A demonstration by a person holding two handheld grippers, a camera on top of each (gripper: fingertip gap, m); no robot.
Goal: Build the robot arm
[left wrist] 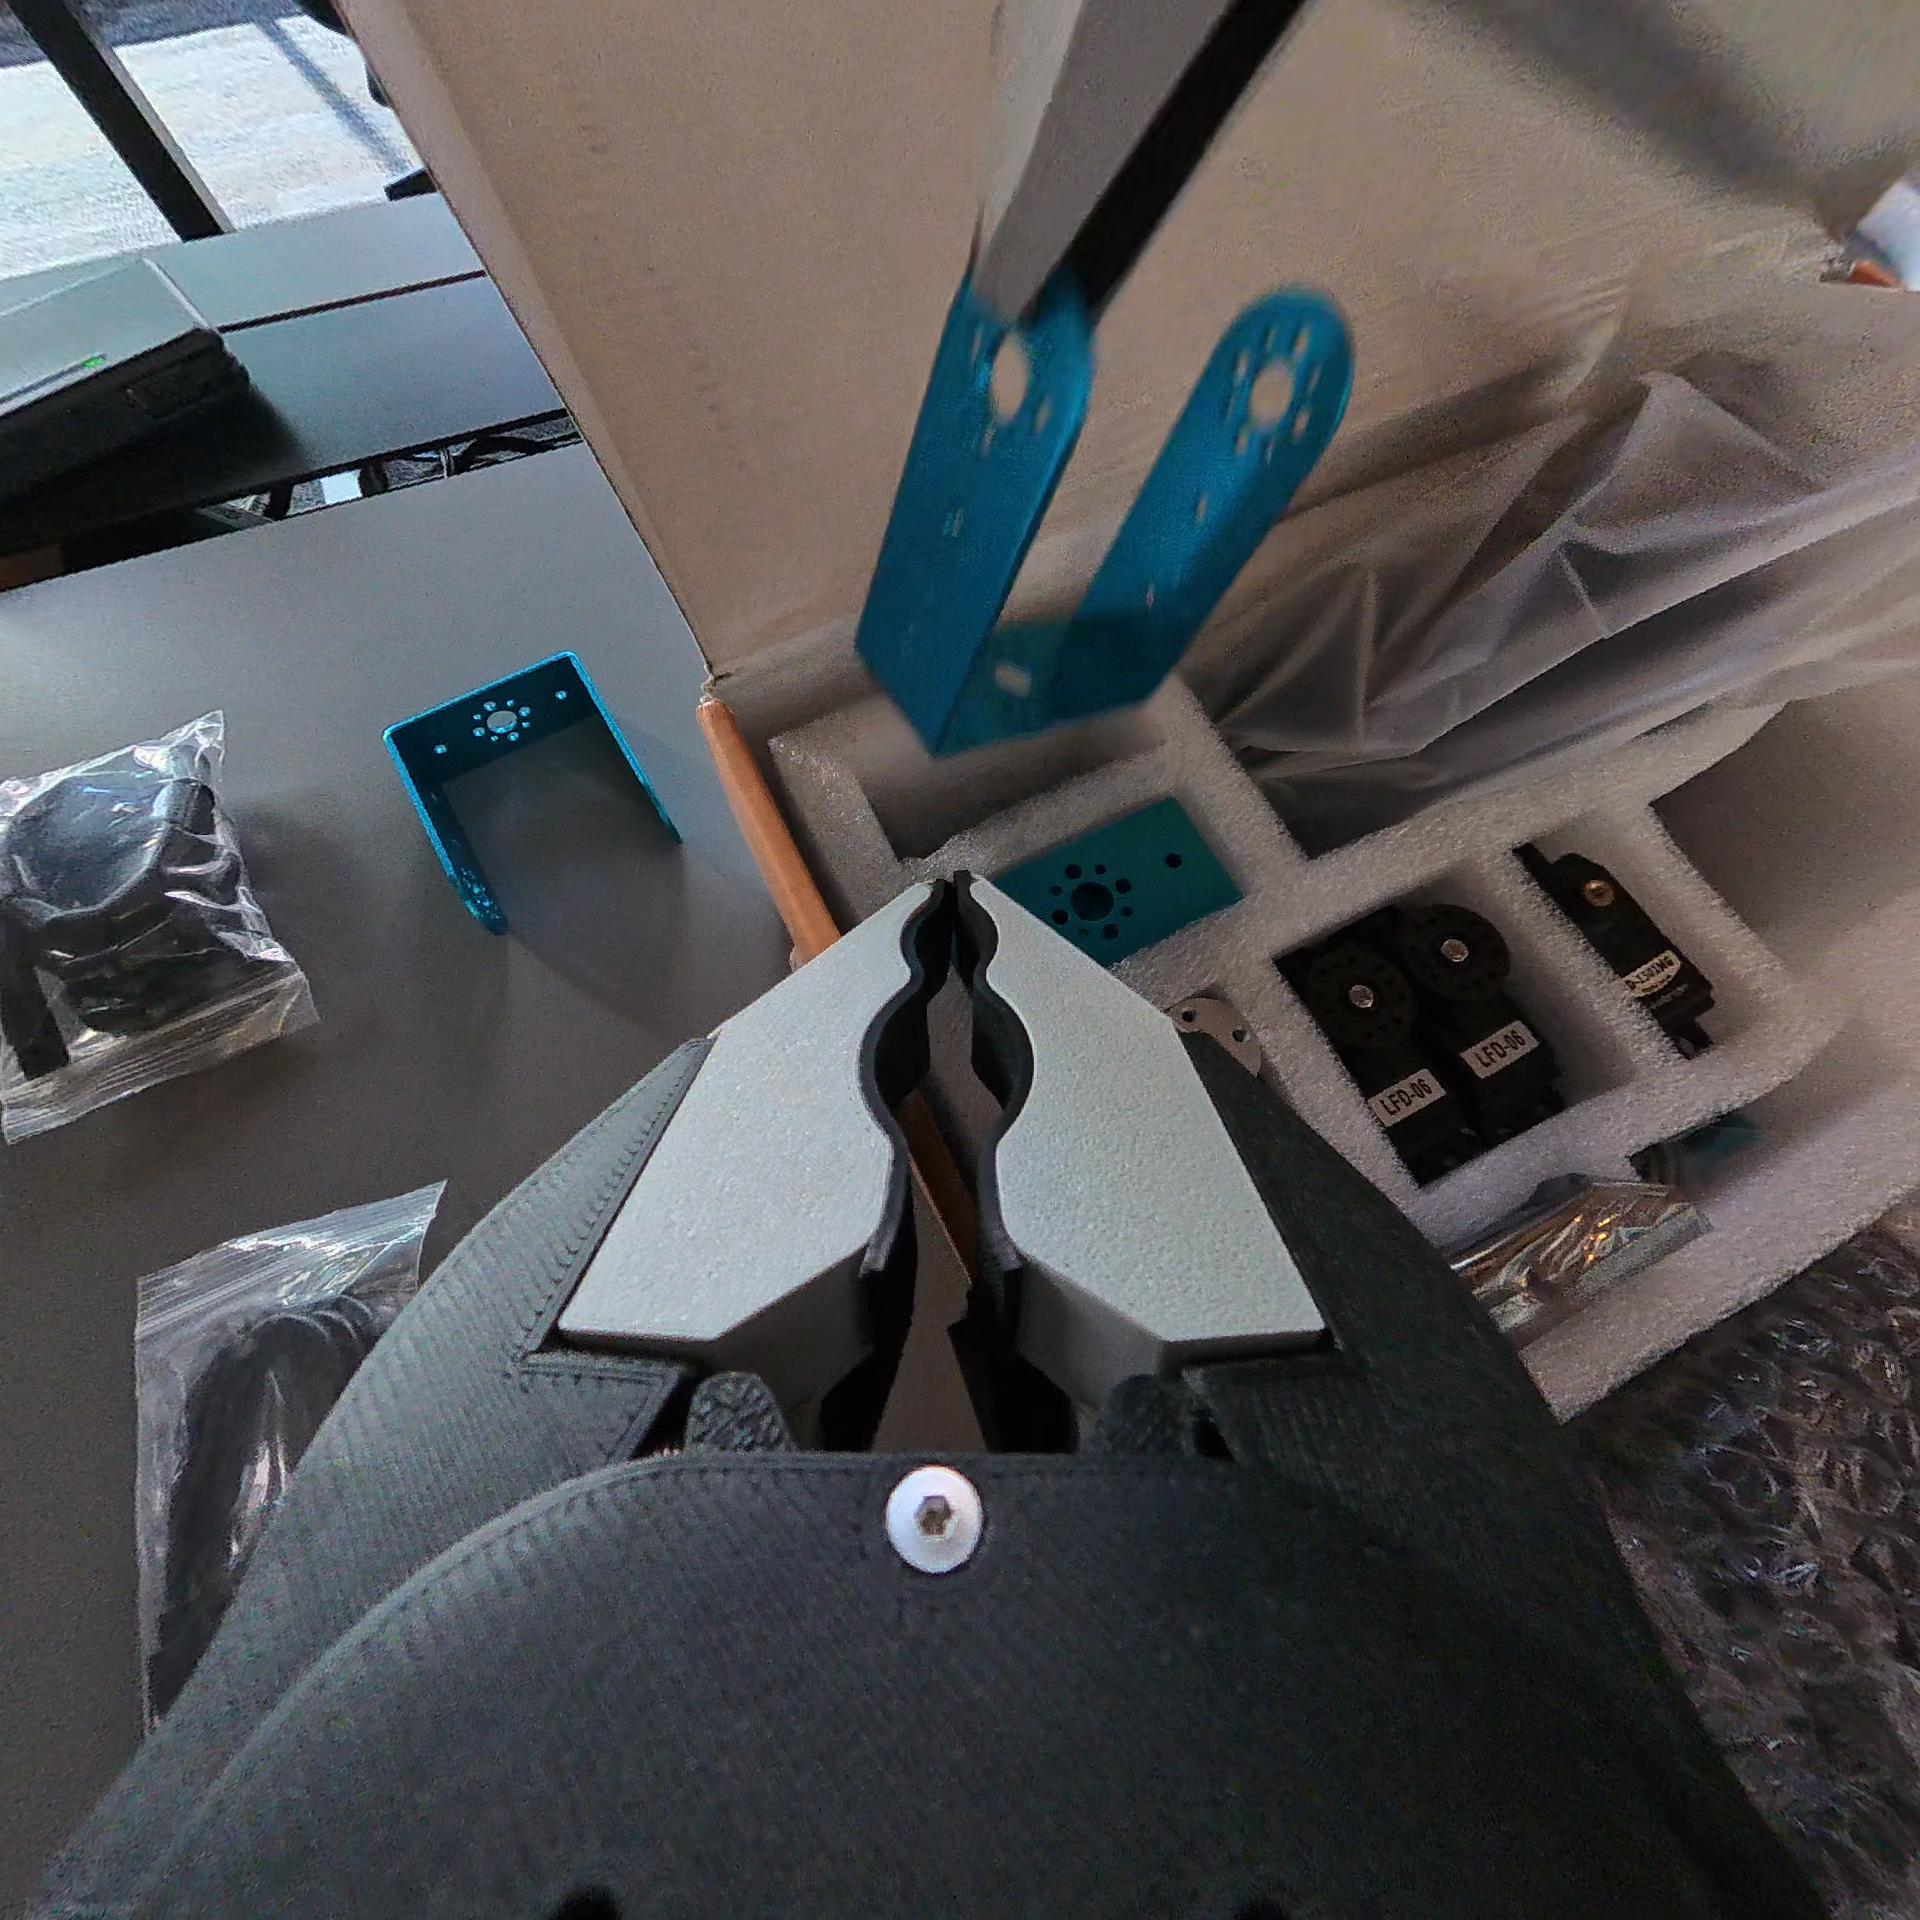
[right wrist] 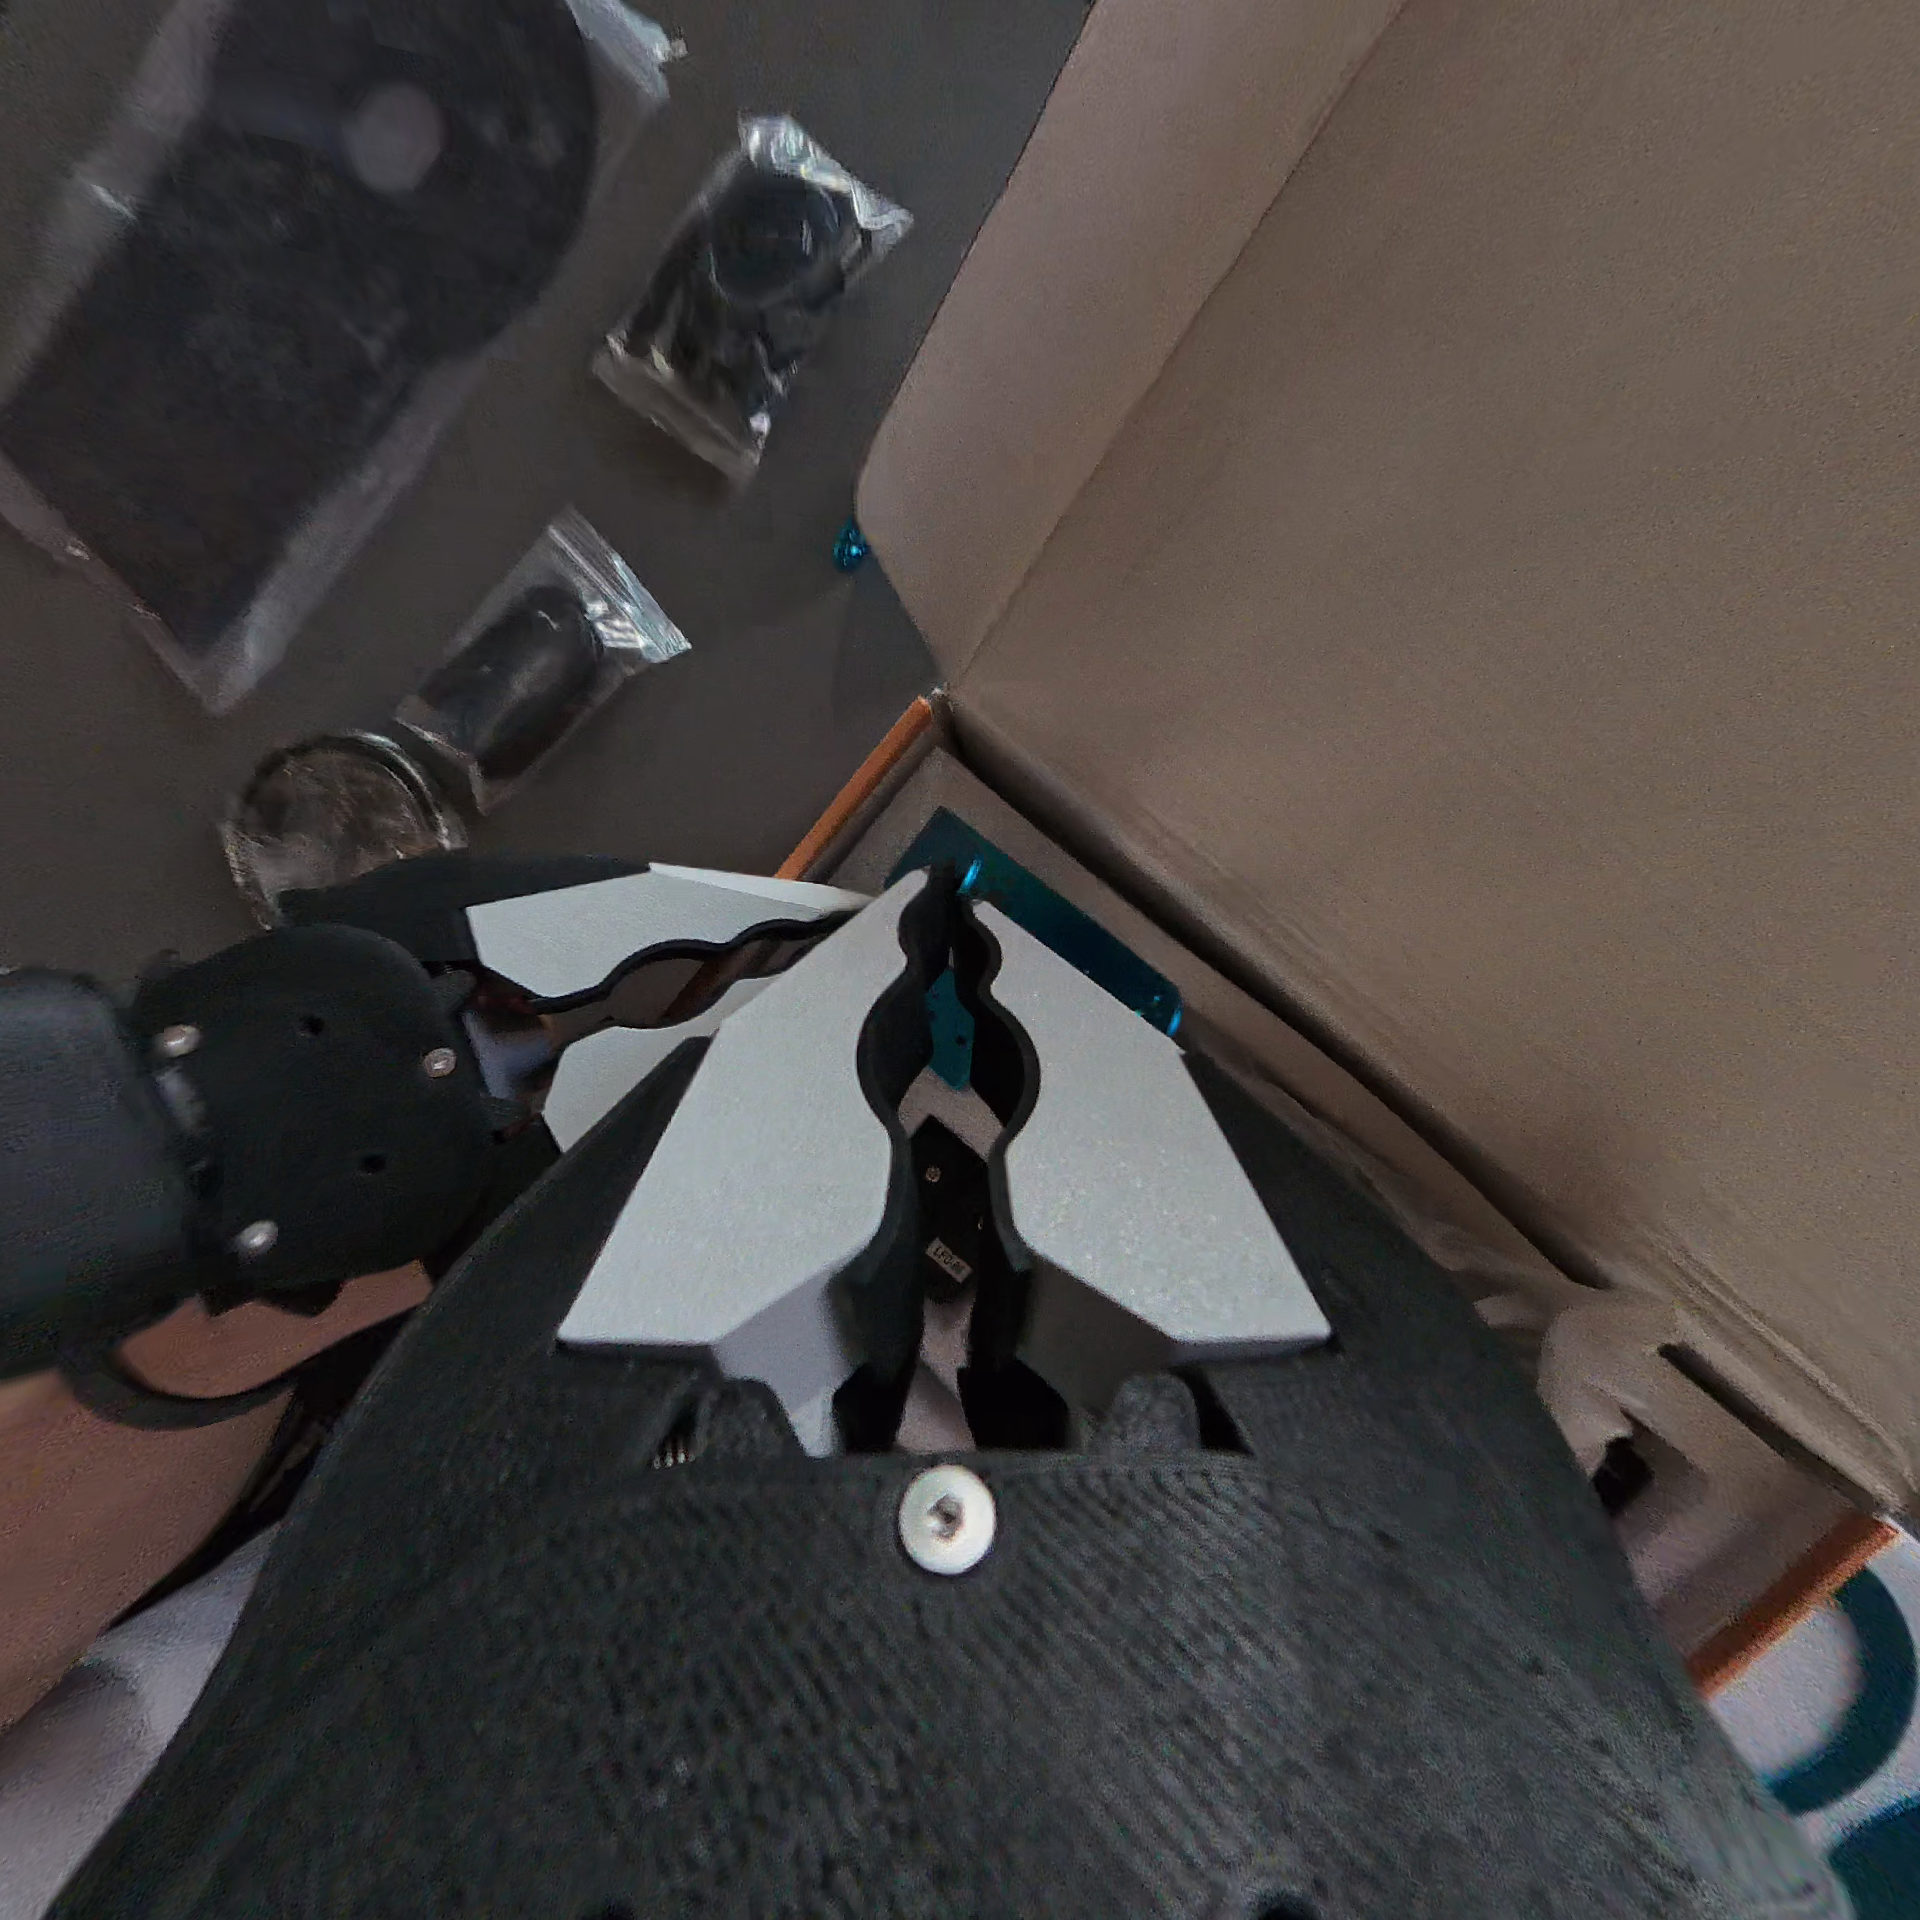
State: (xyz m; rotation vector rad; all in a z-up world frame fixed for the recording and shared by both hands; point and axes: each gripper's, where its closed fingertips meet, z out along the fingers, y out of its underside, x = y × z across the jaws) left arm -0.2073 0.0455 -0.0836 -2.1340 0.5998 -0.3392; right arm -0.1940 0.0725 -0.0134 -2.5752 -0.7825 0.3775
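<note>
My right gripper point(right wrist: 951, 883) is shut on one arm of a blue U-shaped metal bracket point(right wrist: 1070, 956). In the left wrist view it hangs the bracket point(left wrist: 1101, 520) in the air above the foam tray point(left wrist: 1288, 821) of an open cardboard box. My left gripper point(left wrist: 954, 883) is shut and empty, its tips over the box's left edge, close to a second blue bracket point(left wrist: 1122, 894) lying in a tray slot. It also shows at the left of the right wrist view point(right wrist: 665, 956). A third blue bracket point(left wrist: 520, 769) lies on the dark table.
Black servos point(left wrist: 1423, 1039) sit in foam slots. The box lid point(right wrist: 1455, 520) stands up behind. Bags of black parts point(left wrist: 125, 914) point(left wrist: 270, 1403) lie on the table at left. Bubble wrap point(left wrist: 1766, 1558) is at right, plastic film point(left wrist: 1558, 582) over the tray's back, a laptop point(left wrist: 104, 353) far left. The tips of one gripper are about 8 cm away from the tips of the other.
</note>
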